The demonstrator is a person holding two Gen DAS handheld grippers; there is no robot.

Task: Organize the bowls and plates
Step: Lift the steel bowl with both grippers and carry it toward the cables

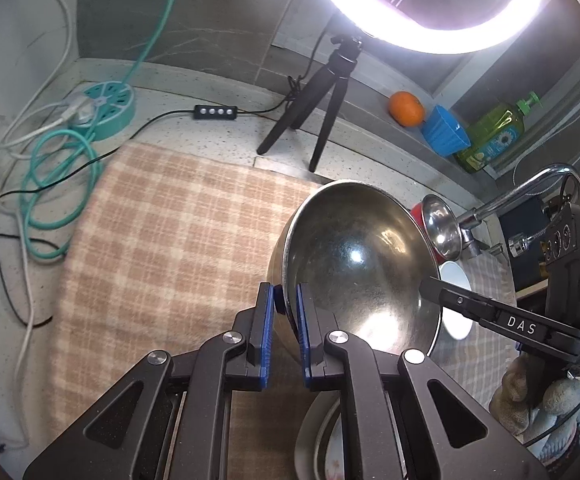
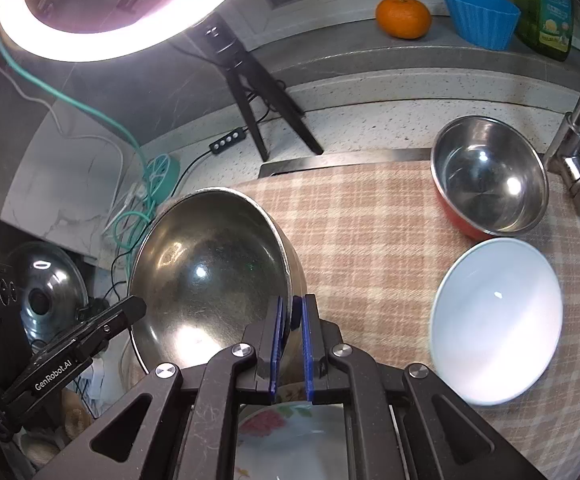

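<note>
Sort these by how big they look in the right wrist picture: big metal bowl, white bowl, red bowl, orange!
1. big metal bowl, though nearest the camera
2. white bowl
3. red bowl
4. orange, though farthest away

Hiding most of a flowered plate (image 2: 290,432) under tongs; cropping the ring light (image 1: 429,8) at the top edge; blurring the white bowl (image 2: 497,320); cutting off the soap bottle (image 2: 545,8).

My left gripper (image 1: 286,304) angled steeply down, pads clamped on steel bowl (image 1: 353,264) rim; my right gripper (image 2: 291,316) same, pinching opposite rim, gloved hand (image 1: 529,396) behind it.
</note>
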